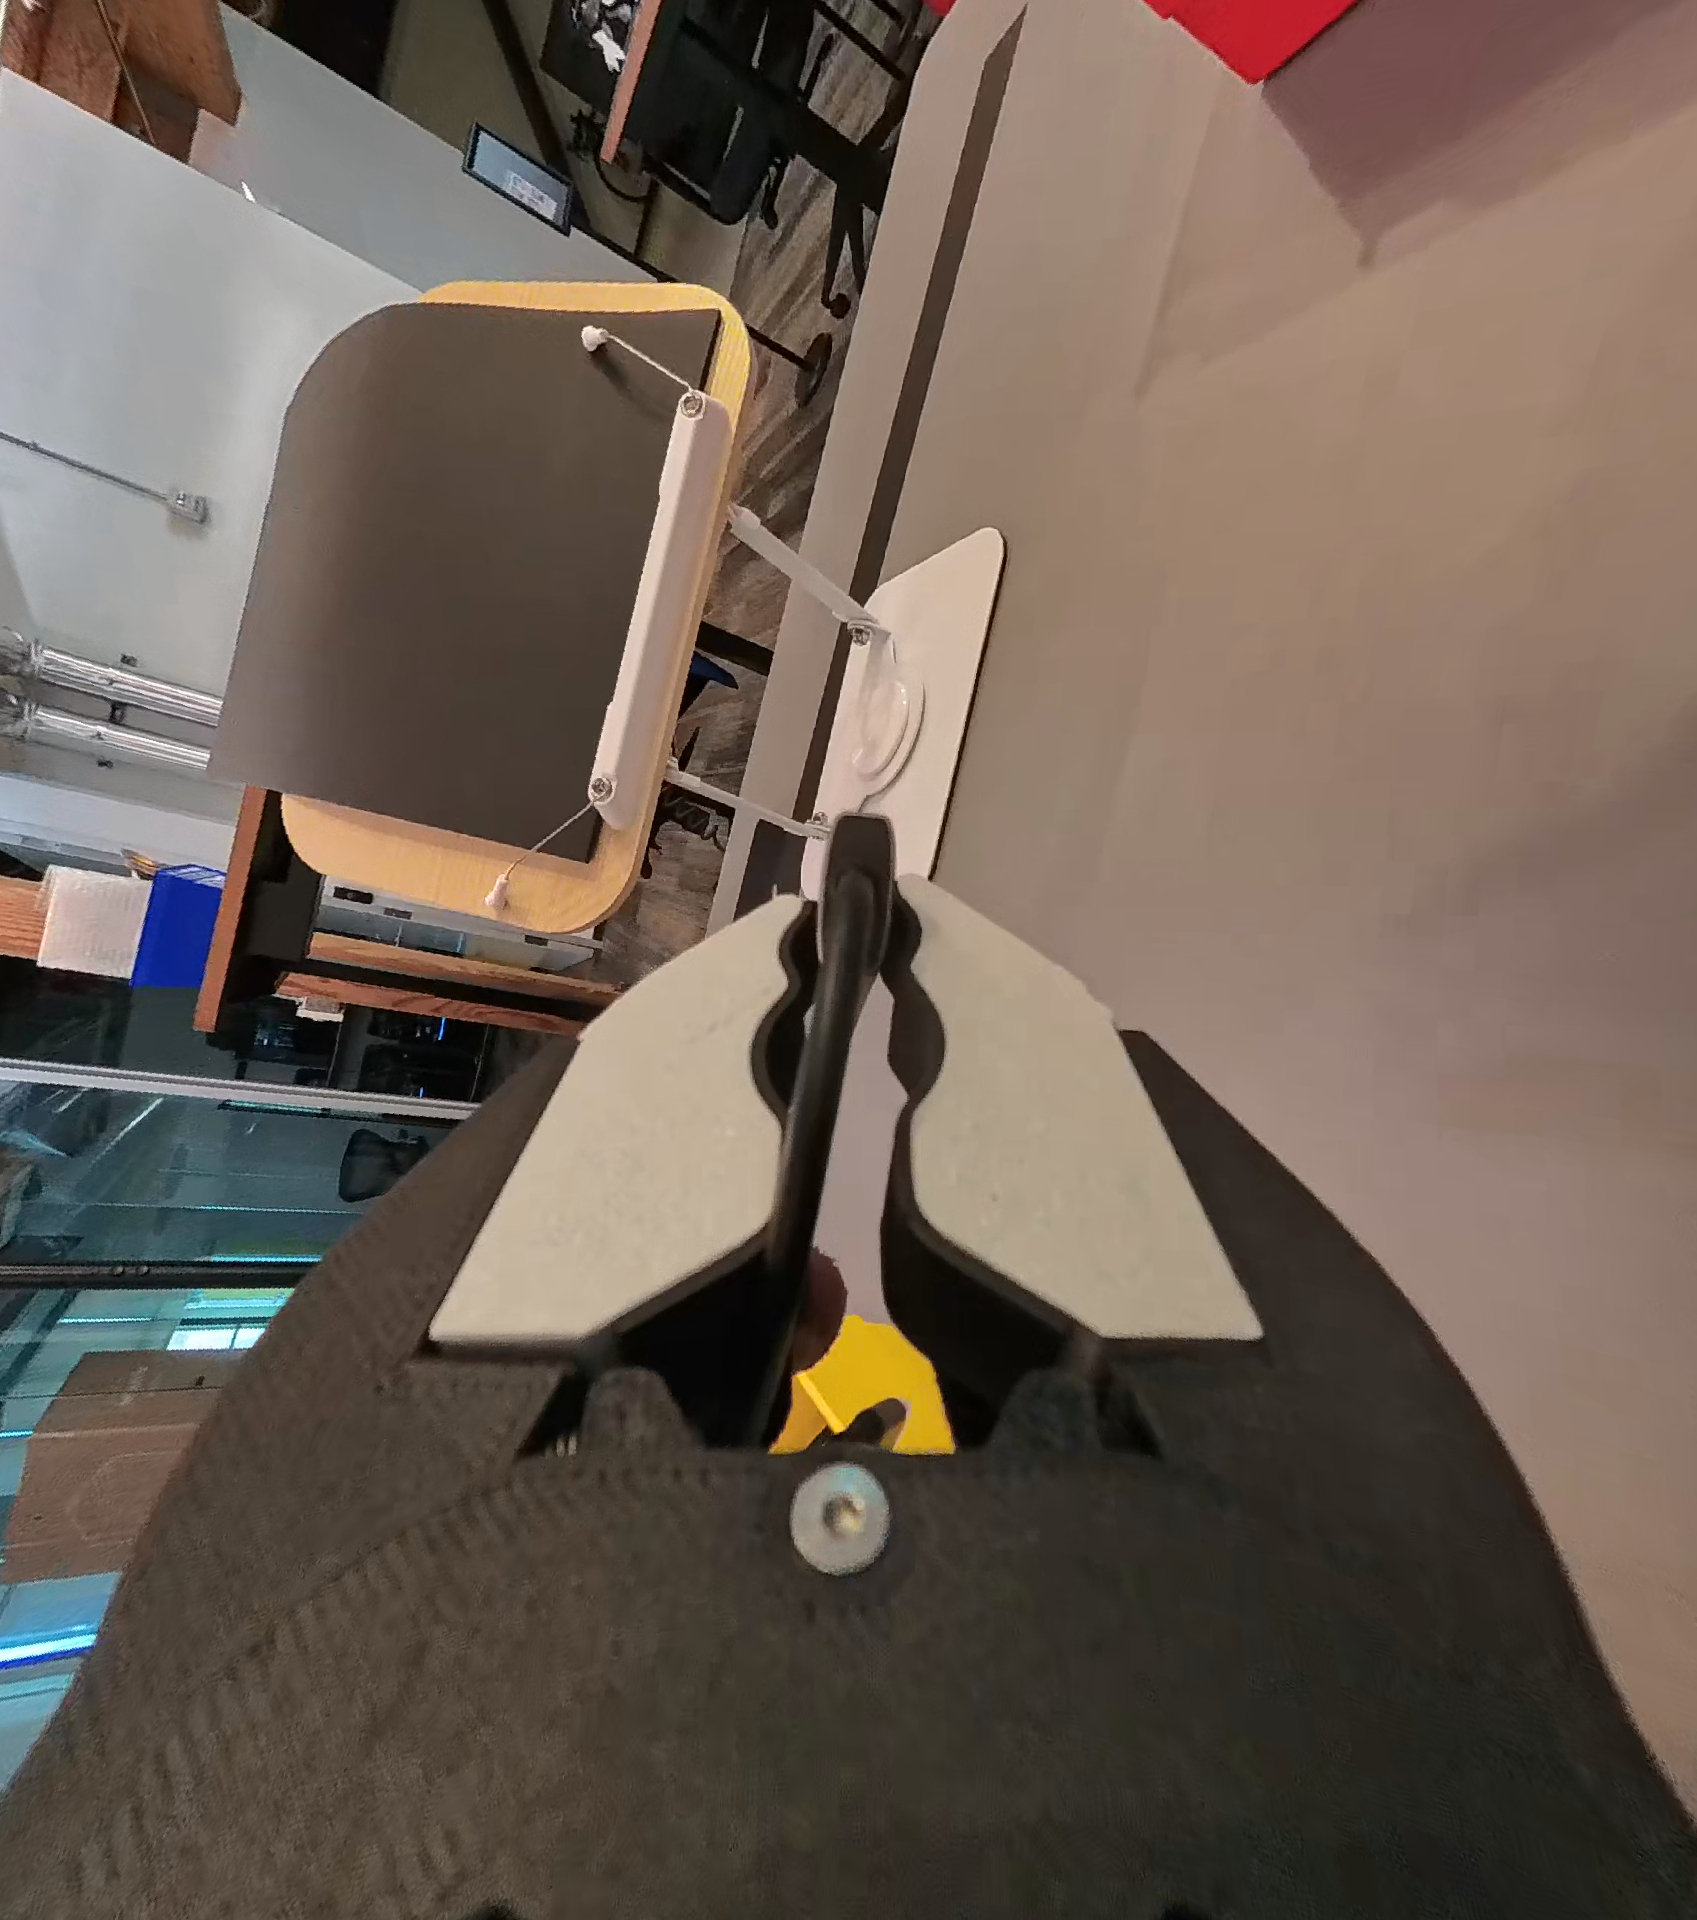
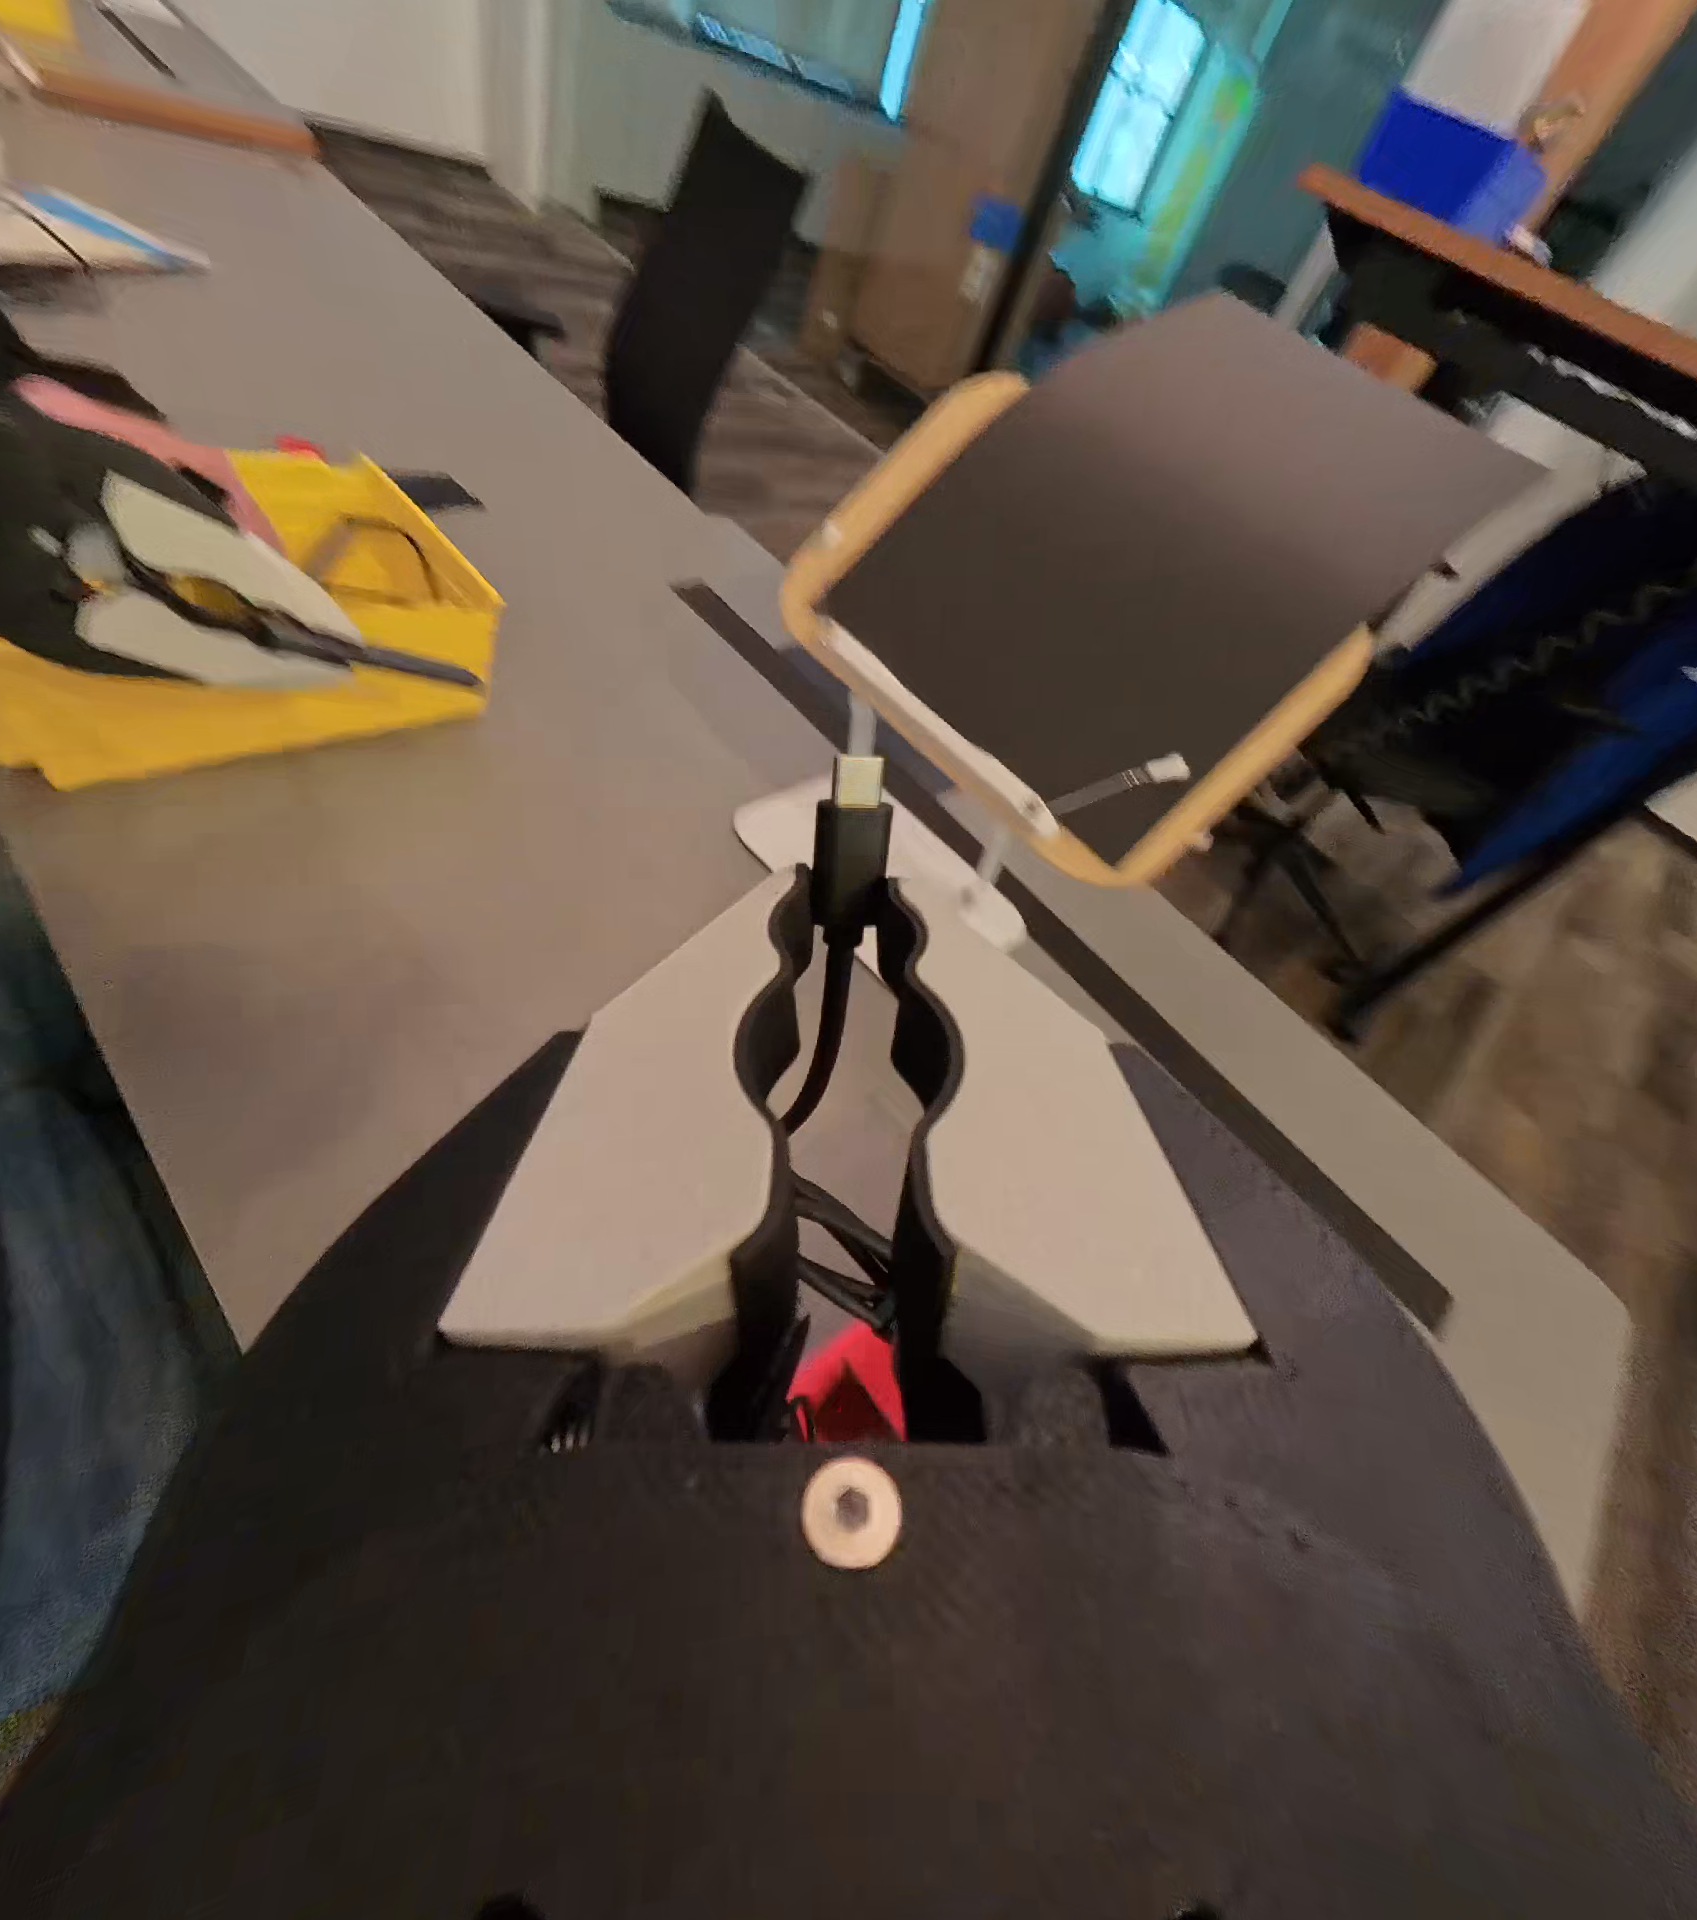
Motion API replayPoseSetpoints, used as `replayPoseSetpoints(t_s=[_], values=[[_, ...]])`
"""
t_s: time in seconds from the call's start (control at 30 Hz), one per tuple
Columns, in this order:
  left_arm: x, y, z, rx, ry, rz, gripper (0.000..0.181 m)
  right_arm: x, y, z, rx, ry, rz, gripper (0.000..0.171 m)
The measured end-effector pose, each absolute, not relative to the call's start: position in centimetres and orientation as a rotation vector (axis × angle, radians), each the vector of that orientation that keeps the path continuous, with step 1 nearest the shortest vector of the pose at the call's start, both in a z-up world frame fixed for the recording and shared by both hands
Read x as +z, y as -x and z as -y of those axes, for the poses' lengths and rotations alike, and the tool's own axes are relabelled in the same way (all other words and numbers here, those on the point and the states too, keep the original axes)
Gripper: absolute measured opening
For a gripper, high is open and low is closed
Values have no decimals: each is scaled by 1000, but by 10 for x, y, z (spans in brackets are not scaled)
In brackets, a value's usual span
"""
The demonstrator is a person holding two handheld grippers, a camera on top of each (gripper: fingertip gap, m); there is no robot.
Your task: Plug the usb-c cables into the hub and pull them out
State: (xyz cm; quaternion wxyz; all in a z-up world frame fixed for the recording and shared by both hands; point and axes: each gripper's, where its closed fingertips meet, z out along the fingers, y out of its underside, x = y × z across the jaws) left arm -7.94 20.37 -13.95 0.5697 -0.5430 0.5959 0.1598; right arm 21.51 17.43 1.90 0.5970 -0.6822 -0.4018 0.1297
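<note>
Now, right gripper [image 2: 849,914]: clamped on a black plug [image 2: 854,831], metal tip bared toward 12 o'clock.
Left gripper [image 1: 849,914]: clamped on another cable [image 1: 828,1049].
Hub: unseen.
Advice: hold the plug straight, push squarely.

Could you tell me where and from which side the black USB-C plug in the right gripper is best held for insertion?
Grip the USB-C plug on its black moulded housing, from behind, along the cable. The right gripper already pinches its flat sides, leaving the metal tip free and pointing forward.
</note>
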Motion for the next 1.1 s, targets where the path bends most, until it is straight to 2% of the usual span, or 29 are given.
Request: replayPoseSetpoints(t_s=[0.13, 0.27, 0.6, 0.73, 0.8, 0.93, 1.1], values=[[-139, 80, -205, 377, 1278, -1396, 10, -9, -267, -170, 135, 1744, 853, 9], [-138, 81, -206, 381, 1279, -1390, 11, -65, -305, -175, 55, 1930, 768, 9], [-141, 82, -205, 402, 1284, -1401, 11, -197, -339, -189, 207, 2202, 623, 8], [-143, 82, -206, 399, 1289, -1407, 11, -243, -360, -174, 72, 2407, 703, 12], [-145, 81, -206, 402, 1289, -1416, 11, -253, -366, -169, 27, 2450, 723, 19], [-147, 80, -205, 400, 1286, -1423, 11, -265, -378, -149, -88, 2548, 839, 55], [-146, 77, -204, 407, 1273, -1419, 10, -231, -379, -141, -143, 2453, 851, 54]])
